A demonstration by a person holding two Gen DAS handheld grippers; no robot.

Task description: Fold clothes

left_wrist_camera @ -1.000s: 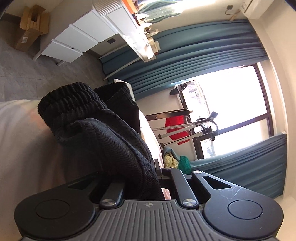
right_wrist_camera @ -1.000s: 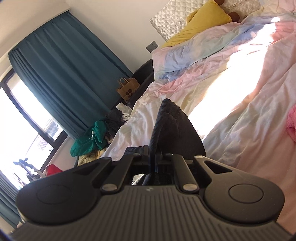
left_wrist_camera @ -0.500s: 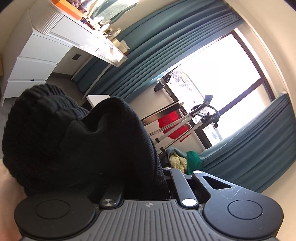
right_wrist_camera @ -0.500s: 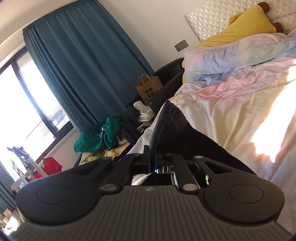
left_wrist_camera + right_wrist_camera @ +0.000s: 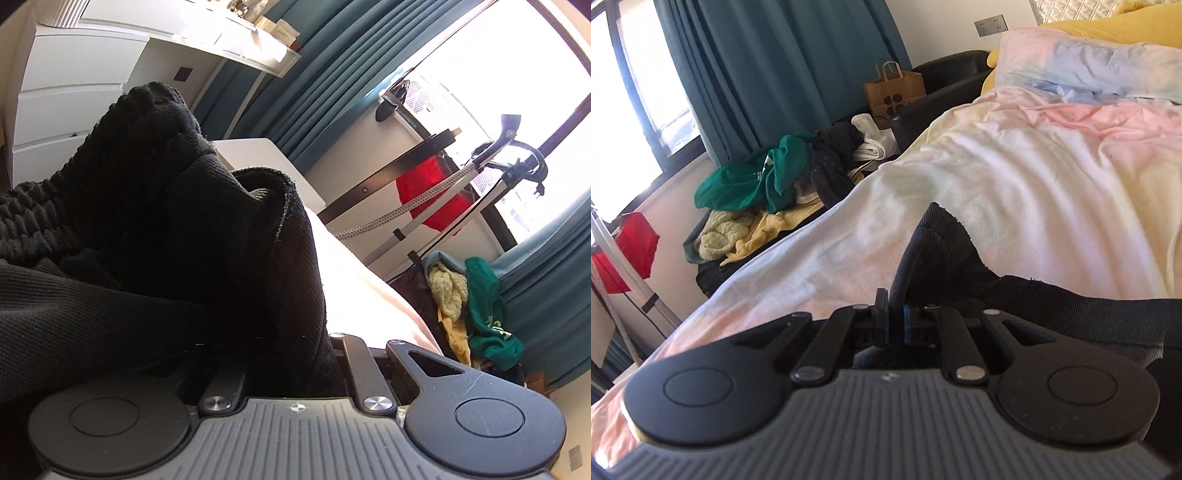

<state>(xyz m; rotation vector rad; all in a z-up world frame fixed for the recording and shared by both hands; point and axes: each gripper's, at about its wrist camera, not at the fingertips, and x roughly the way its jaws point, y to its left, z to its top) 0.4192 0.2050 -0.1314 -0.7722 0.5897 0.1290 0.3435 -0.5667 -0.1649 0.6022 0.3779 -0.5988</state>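
Currently, your right gripper (image 5: 894, 314) is clenched on an edge of the black garment (image 5: 1052, 310), now lowered near the bedsheet (image 5: 1015, 177). Your left gripper (image 5: 295, 354) grips bunched cloth, raised a second ago; fold nearly laid down.

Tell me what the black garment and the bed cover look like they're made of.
Black garment: looks like a thick knit, probably cotton or a fleece blend; matte, with a fine twill-like weave and a chunky ribbed cuff. Both grippers, left and right, pinch it.
Bed cover: looks like thin woven cotton; soft matte pastel dye, fine wrinkles.
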